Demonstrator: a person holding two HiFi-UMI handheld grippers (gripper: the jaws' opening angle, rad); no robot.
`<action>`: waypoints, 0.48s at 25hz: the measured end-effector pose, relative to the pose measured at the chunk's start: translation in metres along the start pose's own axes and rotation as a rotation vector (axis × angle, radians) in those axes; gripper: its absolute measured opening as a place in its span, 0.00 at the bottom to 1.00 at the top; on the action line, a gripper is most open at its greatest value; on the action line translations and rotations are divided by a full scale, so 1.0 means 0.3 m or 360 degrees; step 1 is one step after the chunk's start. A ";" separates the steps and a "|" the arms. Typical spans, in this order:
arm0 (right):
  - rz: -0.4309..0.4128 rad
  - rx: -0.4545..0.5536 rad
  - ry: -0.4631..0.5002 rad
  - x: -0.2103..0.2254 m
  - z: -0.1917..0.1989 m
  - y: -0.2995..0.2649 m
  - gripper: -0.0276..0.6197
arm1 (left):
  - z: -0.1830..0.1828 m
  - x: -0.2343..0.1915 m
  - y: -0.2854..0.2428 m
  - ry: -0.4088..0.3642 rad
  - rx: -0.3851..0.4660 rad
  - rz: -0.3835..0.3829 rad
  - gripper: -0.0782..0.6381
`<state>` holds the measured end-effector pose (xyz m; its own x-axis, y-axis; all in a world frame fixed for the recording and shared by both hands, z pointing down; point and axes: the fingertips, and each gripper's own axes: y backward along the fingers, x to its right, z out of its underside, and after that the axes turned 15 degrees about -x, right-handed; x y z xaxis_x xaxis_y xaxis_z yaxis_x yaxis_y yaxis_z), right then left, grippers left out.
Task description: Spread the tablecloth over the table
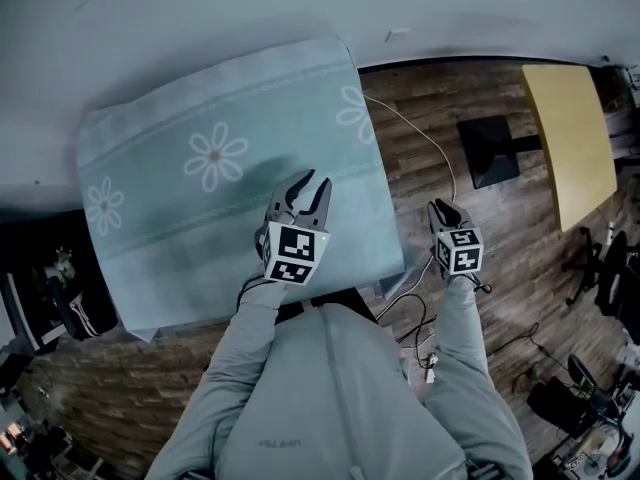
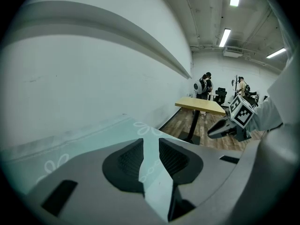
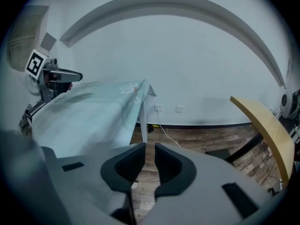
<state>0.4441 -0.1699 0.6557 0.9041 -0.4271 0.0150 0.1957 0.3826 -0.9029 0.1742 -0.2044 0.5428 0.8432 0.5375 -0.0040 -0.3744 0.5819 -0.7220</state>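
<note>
The pale teal tablecloth (image 1: 200, 188) with white flowers lies flat over the table, its edges hanging at the front and right. My left gripper (image 1: 312, 182) hovers over the cloth's near right part, jaws open with nothing between them; in the left gripper view (image 2: 151, 142) only cloth (image 2: 93, 144) shows through the gap. The right gripper (image 1: 438, 206) is off the table's right edge, above the wood floor. In its own view (image 3: 150, 146) the jaws stand slightly apart and hold nothing, with the draped cloth (image 3: 89, 107) to the left.
A yellow table (image 1: 570, 138) on a black base (image 1: 490, 148) stands to the right. A white cable (image 1: 430, 148) runs across the wood floor beside the covered table. The wall lies just behind it. Office chairs (image 1: 600, 268) sit far right, people (image 2: 204, 86) far off.
</note>
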 end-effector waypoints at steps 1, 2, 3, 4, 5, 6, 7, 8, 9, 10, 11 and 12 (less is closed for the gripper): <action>-0.0016 0.0003 -0.0004 -0.022 0.016 0.007 0.12 | -0.003 0.005 -0.002 0.0001 0.0003 0.0002 0.27; -0.0032 0.0009 -0.0005 -0.044 0.027 0.015 0.12 | -0.006 0.010 -0.004 0.0002 0.0007 0.0004 0.27; -0.0048 0.0020 -0.0005 -0.068 0.034 0.022 0.12 | -0.008 0.014 -0.004 0.0004 0.0010 0.0005 0.27; -0.0066 0.0034 -0.0004 -0.094 0.036 0.029 0.12 | -0.009 0.016 -0.004 0.0006 0.0013 0.0006 0.27; -0.0086 0.0047 -0.0001 -0.121 0.035 0.036 0.12 | -0.009 0.016 -0.002 0.0009 0.0016 0.0004 0.27; -0.0105 0.0056 0.0008 -0.148 0.032 0.044 0.13 | -0.010 0.014 0.001 0.0013 0.0020 0.0000 0.27; -0.0121 0.0063 0.0024 -0.174 0.029 0.052 0.13 | -0.013 0.011 0.006 0.0017 0.0026 -0.0007 0.27; -0.0128 0.0068 0.0046 -0.196 0.026 0.061 0.13 | -0.015 0.007 0.014 0.0024 0.0034 -0.0015 0.27; -0.0129 0.0075 0.0068 -0.213 0.024 0.072 0.13 | -0.016 0.002 0.024 0.0032 0.0041 -0.0025 0.27; -0.0127 0.0083 0.0088 -0.227 0.019 0.082 0.13 | -0.016 -0.005 0.037 0.0041 0.0048 -0.0038 0.27; -0.0127 0.0092 0.0106 -0.237 0.011 0.091 0.13 | -0.015 -0.014 0.051 0.0050 0.0055 -0.0053 0.27; -0.0128 0.0100 0.0126 -0.245 -0.004 0.097 0.13 | -0.013 -0.025 0.065 0.0059 0.0062 -0.0071 0.27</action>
<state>0.3828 -0.1284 0.6279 0.8522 -0.5207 0.0499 0.2920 0.3943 -0.8714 0.1620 -0.1993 0.5260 0.8728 0.4880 0.0013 -0.3502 0.6283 -0.6947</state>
